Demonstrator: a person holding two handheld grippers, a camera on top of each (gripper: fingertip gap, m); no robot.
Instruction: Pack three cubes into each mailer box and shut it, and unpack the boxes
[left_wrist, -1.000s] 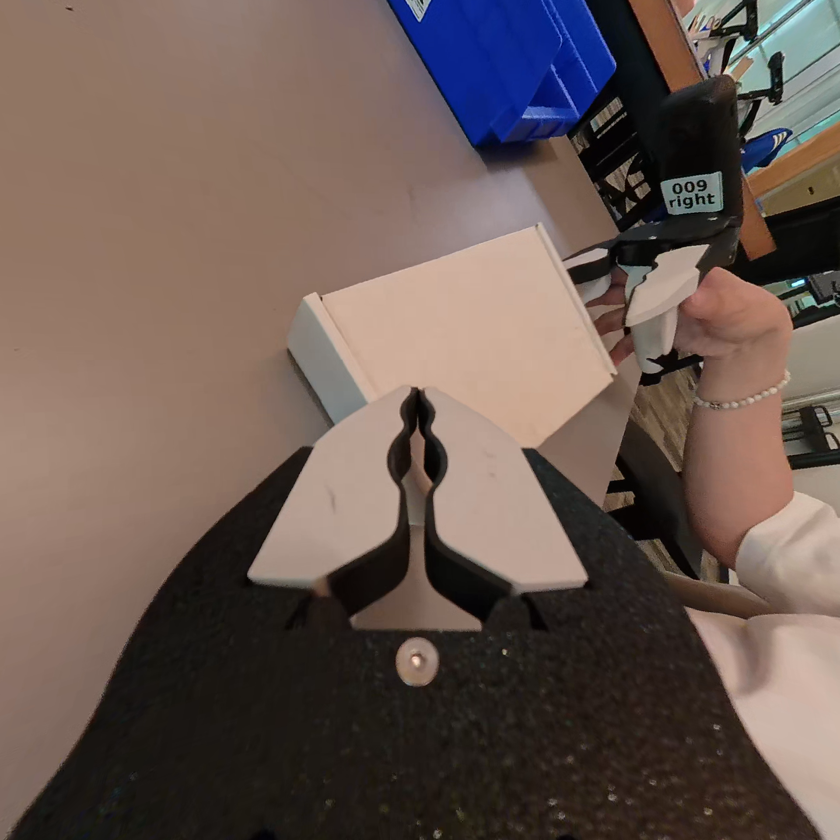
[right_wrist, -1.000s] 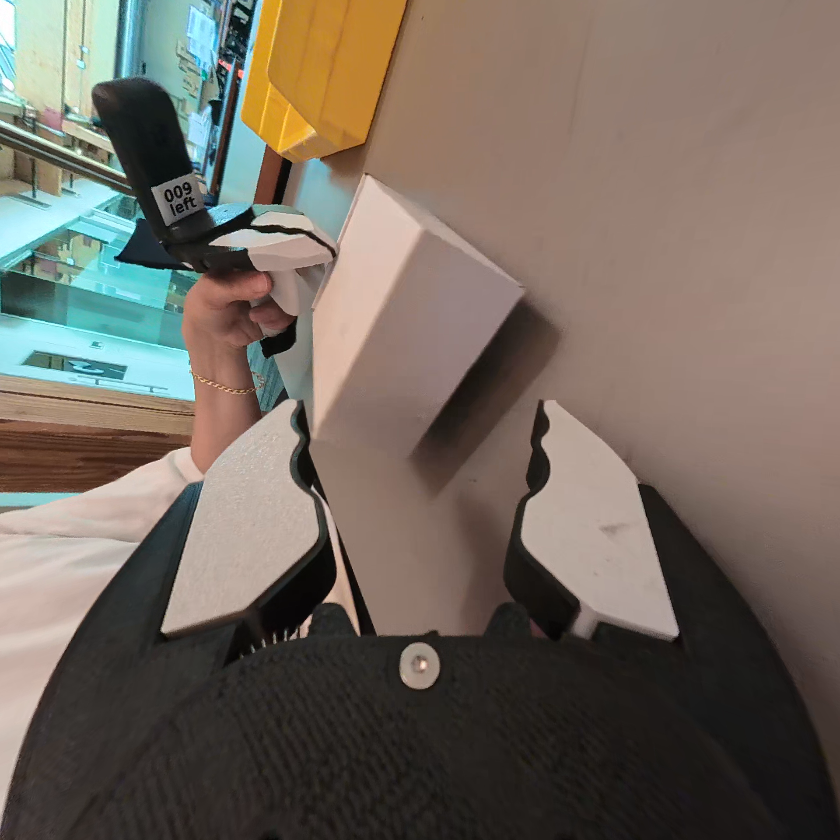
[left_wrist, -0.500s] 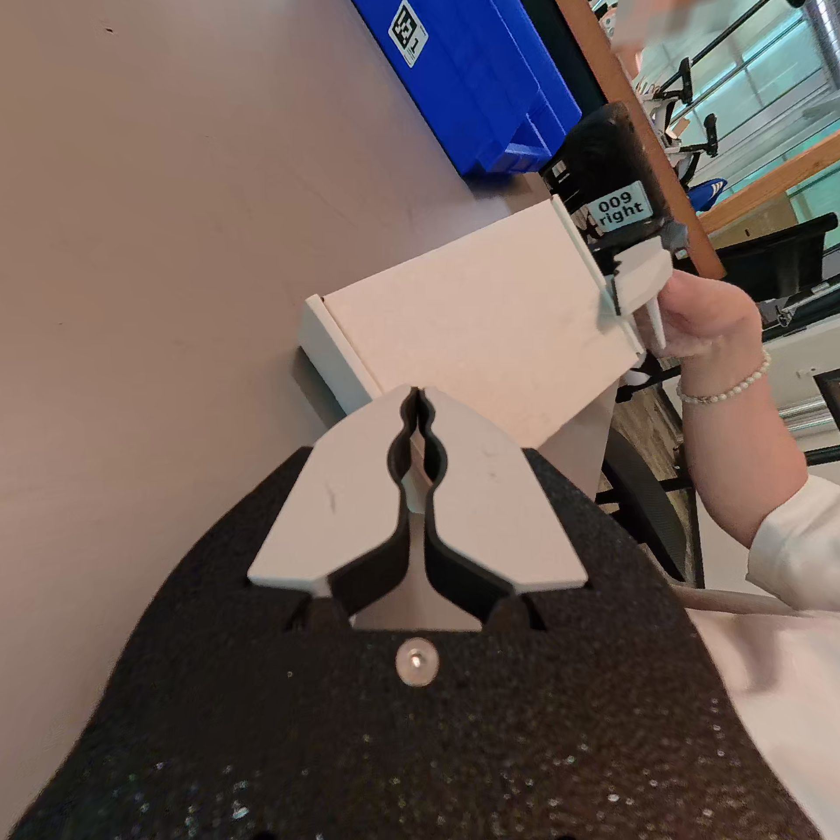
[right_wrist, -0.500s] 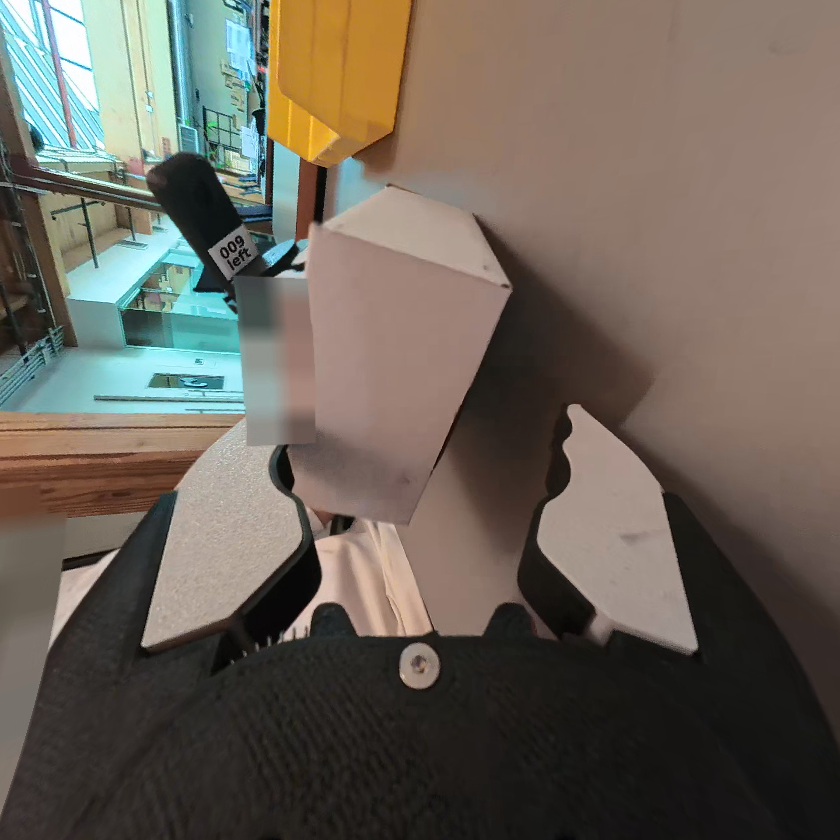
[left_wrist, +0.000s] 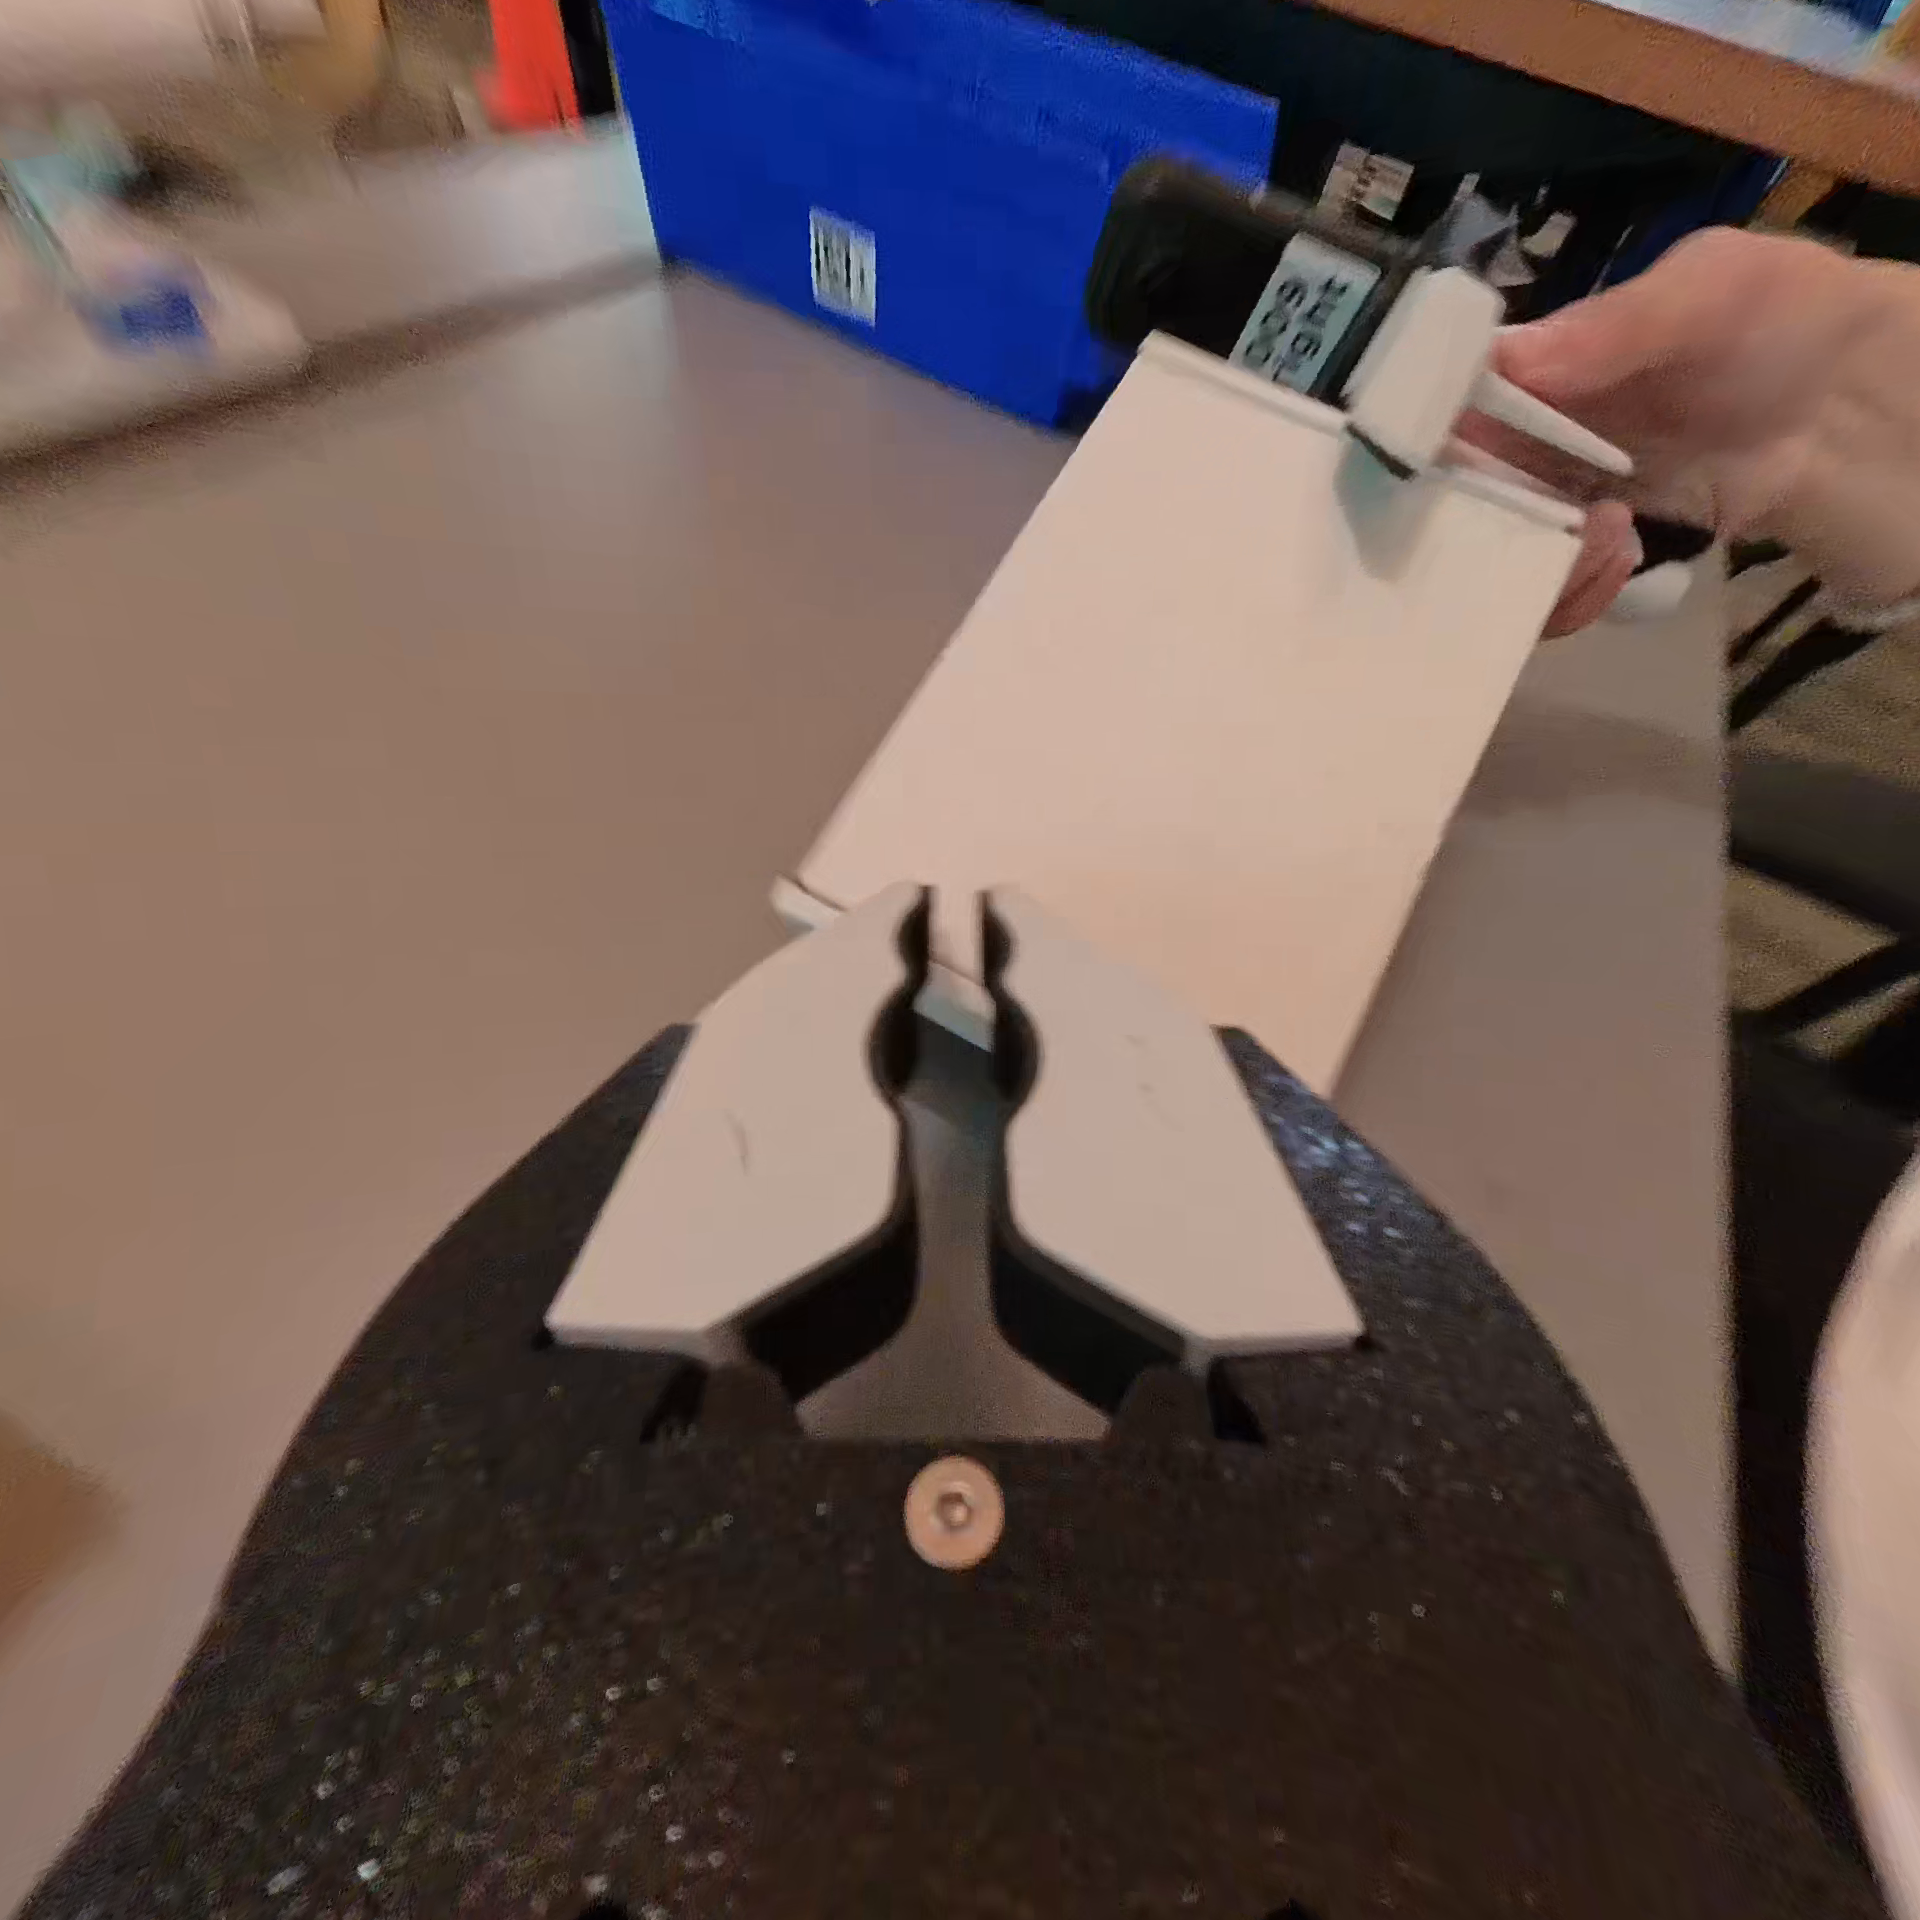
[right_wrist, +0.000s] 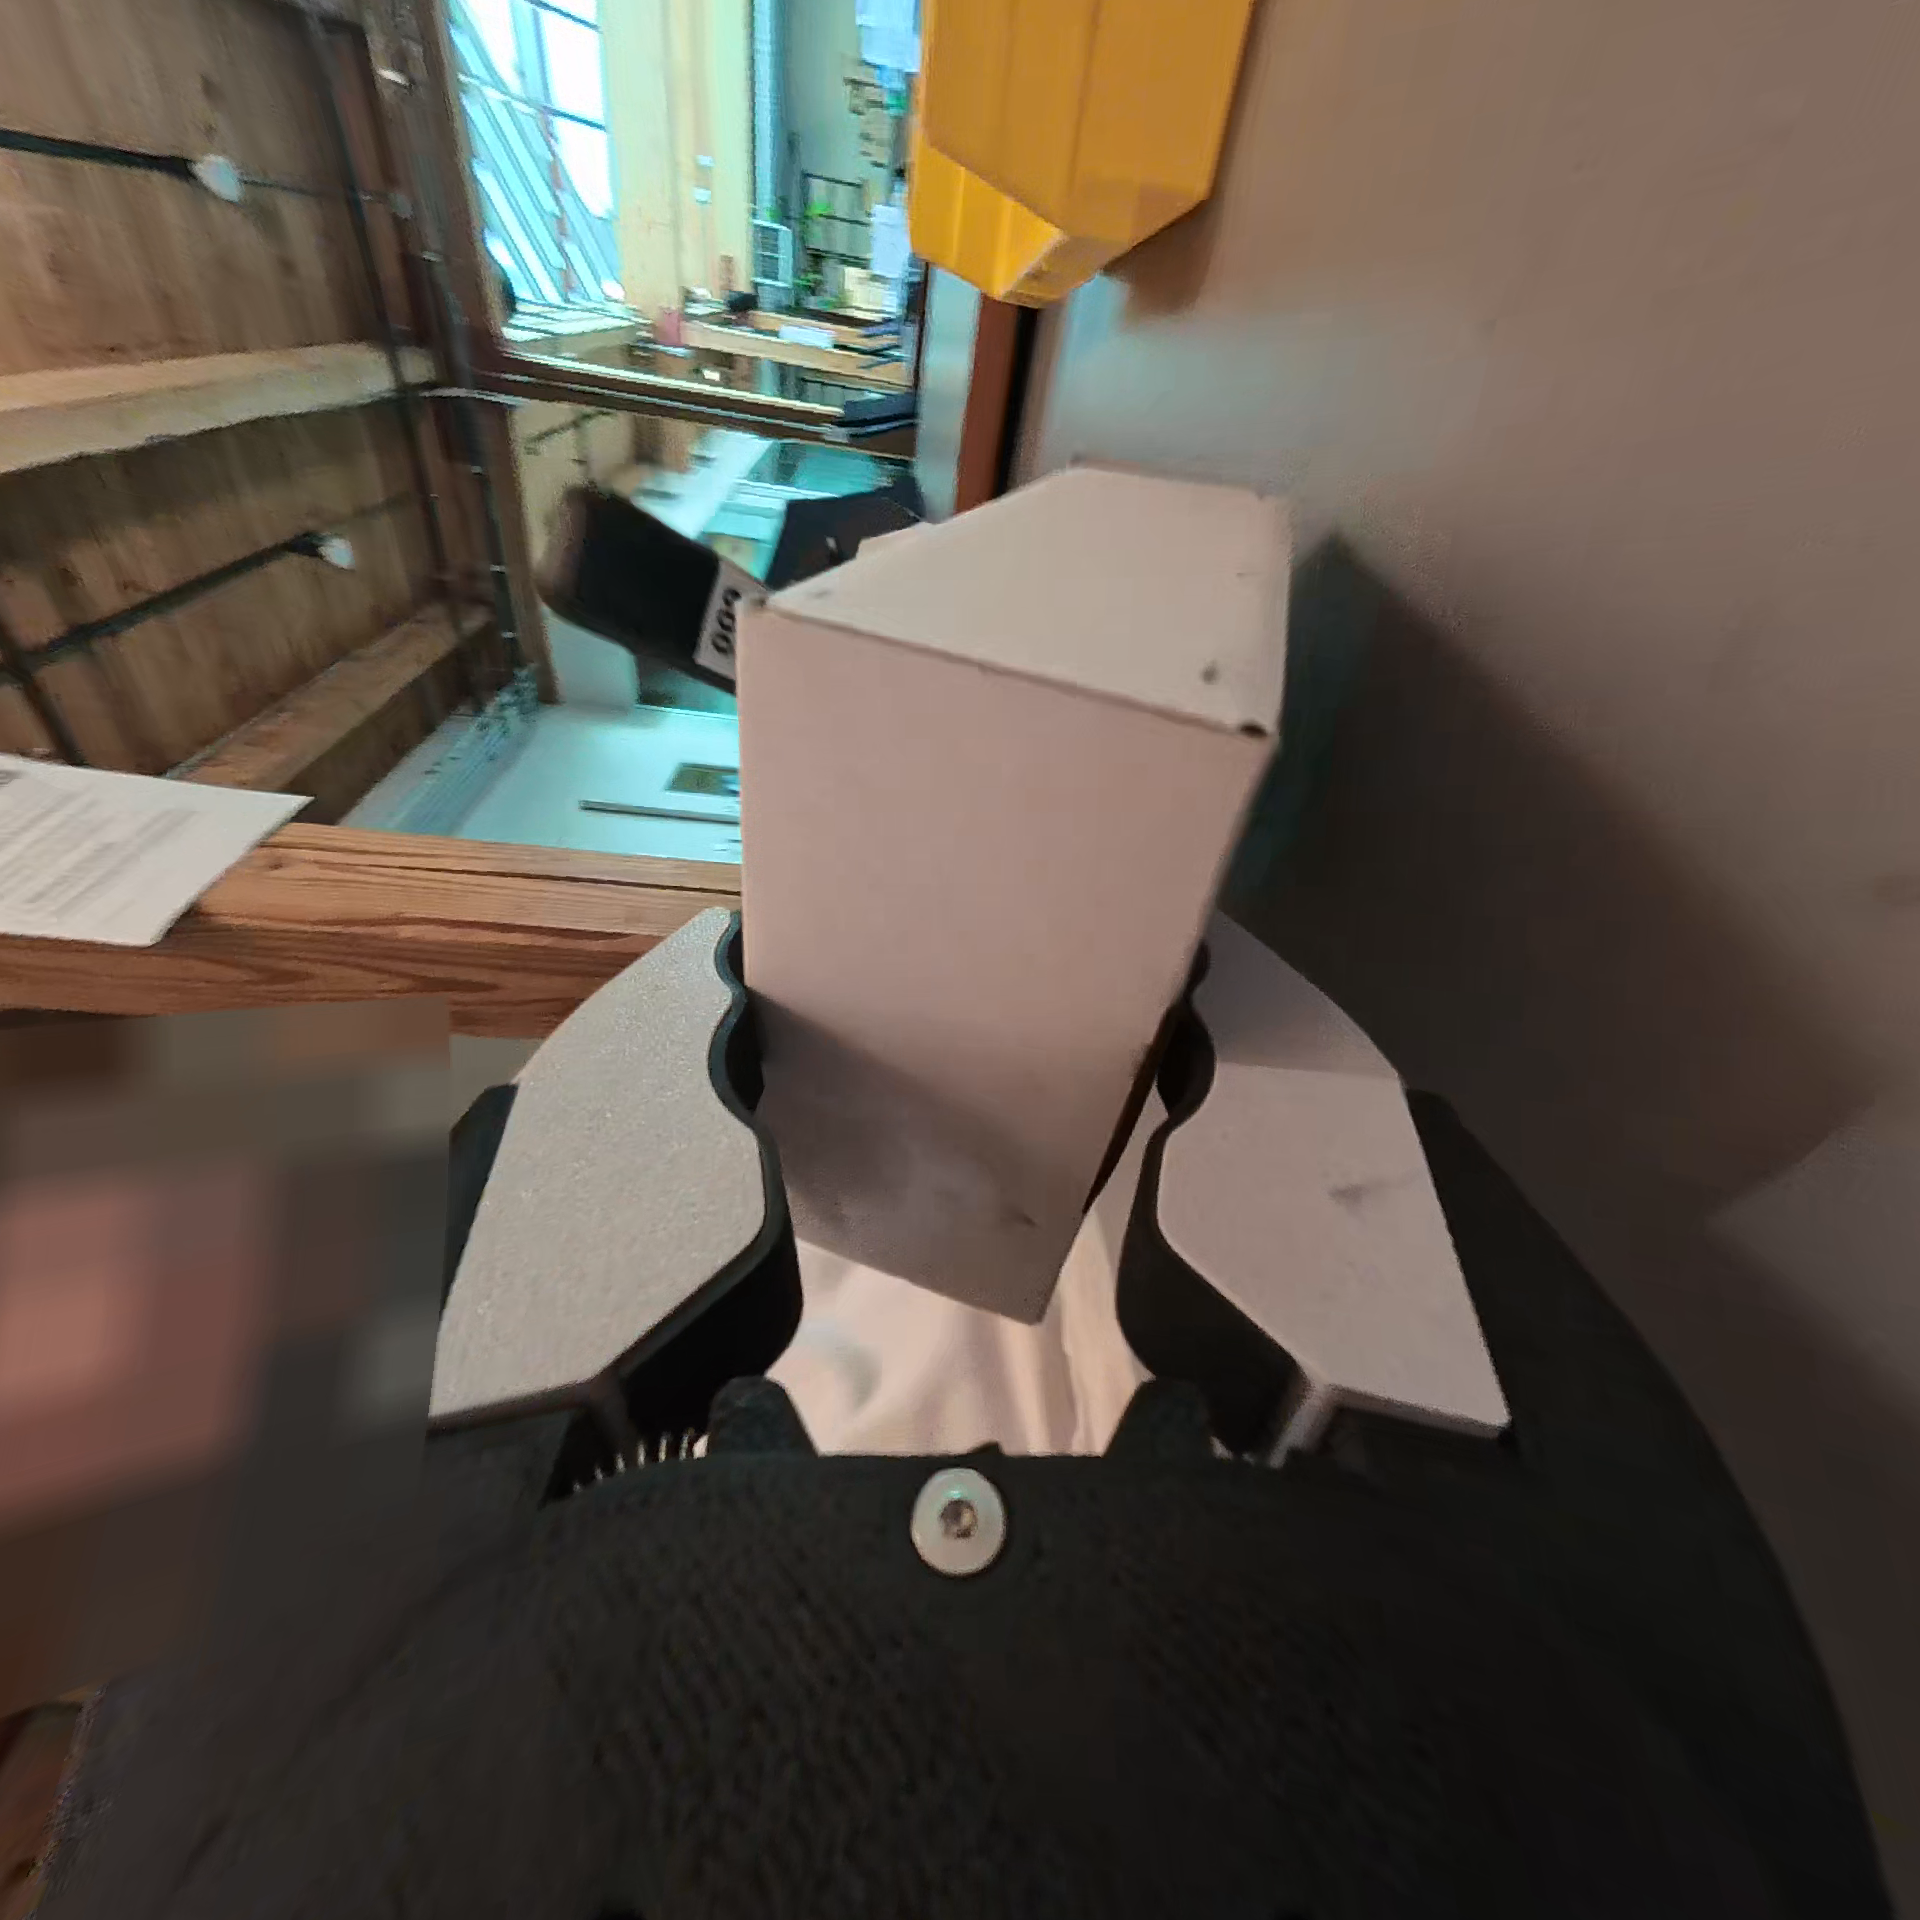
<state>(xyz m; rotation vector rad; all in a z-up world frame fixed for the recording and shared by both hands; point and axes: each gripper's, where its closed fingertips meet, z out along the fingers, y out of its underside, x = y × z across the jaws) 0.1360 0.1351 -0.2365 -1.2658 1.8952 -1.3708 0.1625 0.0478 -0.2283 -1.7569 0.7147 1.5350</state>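
Note:
A closed white mailer box (left_wrist: 1195, 727) is held between both grippers just above the grey table (left_wrist: 416, 727). My left gripper (left_wrist: 956, 904) is nearly shut, with the thin near edge of the box between its fingertips. My right gripper (right_wrist: 966, 935) is shut across the other end of the box (right_wrist: 987, 883), one finger on each broad face. It also shows at the box's far end in the left wrist view (left_wrist: 1403, 416), with a hand behind it. No cubes are in view. The left gripper's black handle (right_wrist: 644, 603) shows behind the box.
A blue bin (left_wrist: 935, 156) stands at the table's far edge. A yellow bin (right_wrist: 1070, 135) stands on the table beyond the box. The table's edge runs along the right of the left wrist view. A wooden rail with a paper sheet (right_wrist: 104, 842) lies off the table. One gripper's finger ends stand about 10 cm off the other's.
My right gripper has moved in and closed on the far end of the box. The box has swung from standing tilted on the table to lying nearly flat between both grippers.

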